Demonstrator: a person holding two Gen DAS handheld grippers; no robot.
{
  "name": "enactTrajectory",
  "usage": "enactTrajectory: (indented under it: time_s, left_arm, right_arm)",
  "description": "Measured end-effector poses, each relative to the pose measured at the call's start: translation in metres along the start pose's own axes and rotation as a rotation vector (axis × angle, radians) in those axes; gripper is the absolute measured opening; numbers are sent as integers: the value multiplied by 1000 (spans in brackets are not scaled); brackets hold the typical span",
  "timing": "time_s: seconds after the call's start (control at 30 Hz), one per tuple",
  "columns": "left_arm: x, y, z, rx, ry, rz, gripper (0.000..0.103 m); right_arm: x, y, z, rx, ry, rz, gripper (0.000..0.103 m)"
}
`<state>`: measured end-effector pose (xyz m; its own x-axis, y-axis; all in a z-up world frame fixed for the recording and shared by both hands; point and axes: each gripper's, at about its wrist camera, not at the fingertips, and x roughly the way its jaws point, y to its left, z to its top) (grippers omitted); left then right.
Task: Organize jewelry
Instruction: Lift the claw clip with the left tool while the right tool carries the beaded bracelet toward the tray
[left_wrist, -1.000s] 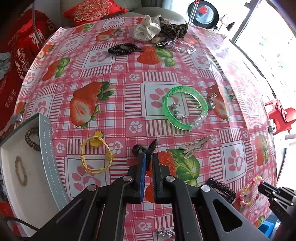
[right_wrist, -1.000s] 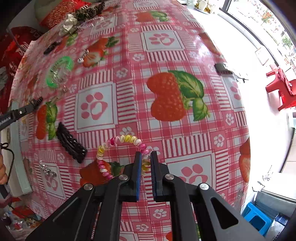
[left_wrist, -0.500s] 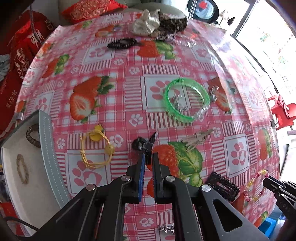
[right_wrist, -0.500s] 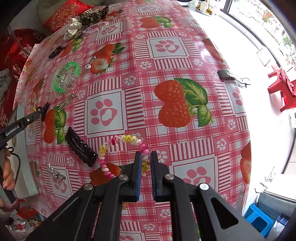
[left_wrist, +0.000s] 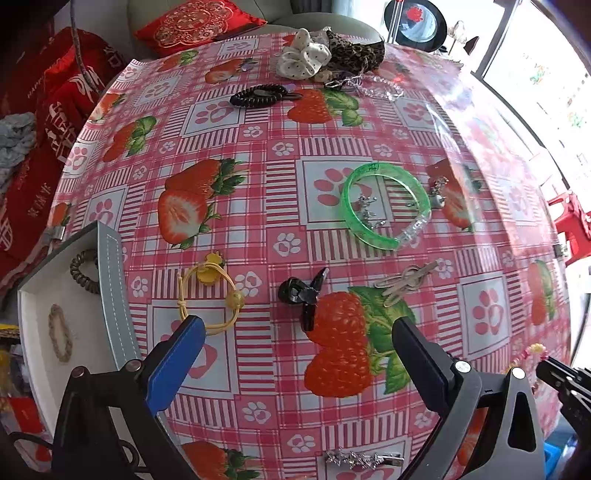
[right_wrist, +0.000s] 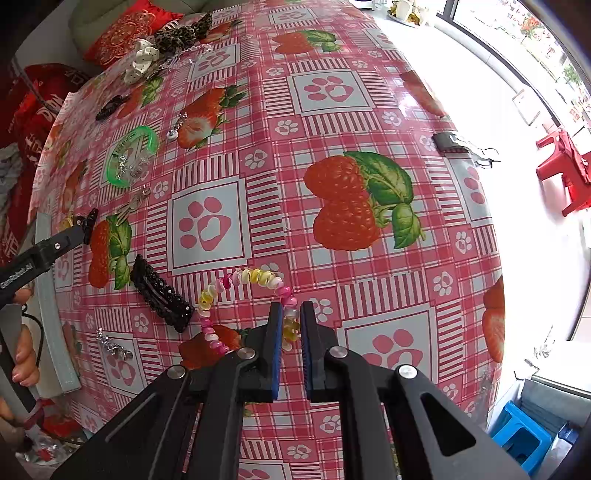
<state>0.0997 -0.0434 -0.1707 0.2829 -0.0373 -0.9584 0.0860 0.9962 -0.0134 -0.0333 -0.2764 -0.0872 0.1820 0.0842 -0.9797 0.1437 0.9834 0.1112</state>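
My left gripper (left_wrist: 295, 334) is wide open and empty above the strawberry tablecloth. A small black claw clip (left_wrist: 304, 293) lies on the cloth just ahead of it, between the fingers' line. A white jewelry tray (left_wrist: 110, 280) sits at the left edge and holds a brown coil hair tie (left_wrist: 83, 271) and a beaded bracelet (left_wrist: 59, 338). My right gripper (right_wrist: 291, 314) is shut on a pink-and-yellow coil hair tie (right_wrist: 240, 280) that rests on the table. A yellow elastic hair tie (left_wrist: 207, 295) lies beside the tray.
A green bangle (left_wrist: 384, 205) with small silver earrings inside, a beige hair clip (left_wrist: 406, 277), a black beaded barrette (right_wrist: 162, 293), a silver clip (left_wrist: 362, 459), a black coil tie (left_wrist: 256, 98) and scrunchies (left_wrist: 304, 59) lie scattered on the table. A red stool (right_wrist: 565, 173) stands beyond the right edge.
My left gripper has opened wide and let go of the black claw clip, which now lies on the cloth. My right gripper stays shut on the coil tie.
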Motion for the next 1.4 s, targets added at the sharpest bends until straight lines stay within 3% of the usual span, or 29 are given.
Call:
enactTrajectory:
  time_s: [0.2,0.53,0.6,0.63,0.8,1.4]
  left_arm:
    - [22,-8,-1,22,81,-16,64]
    - [33,-10,17,0,47,0,62]
    - [32,-11,19,8,31,-8,39]
    - [31,-13,19,18,27,-7,36]
    - [25,-12,15,31,0,-35,29]
    - [-31,12,1,-25,-62,-120,29]
  right_arm:
    - [0,-1,-1,6,-1,5,10]
    - [0,-2,-2,8,4,6,10]
    - [0,-1,-3,5,4,7,10]
    - [0,-1,-3,4,3,7,10]
    - [-1,2,-3,2,-1,11,10]
    - [-26,33,18,-40,-55,71,10]
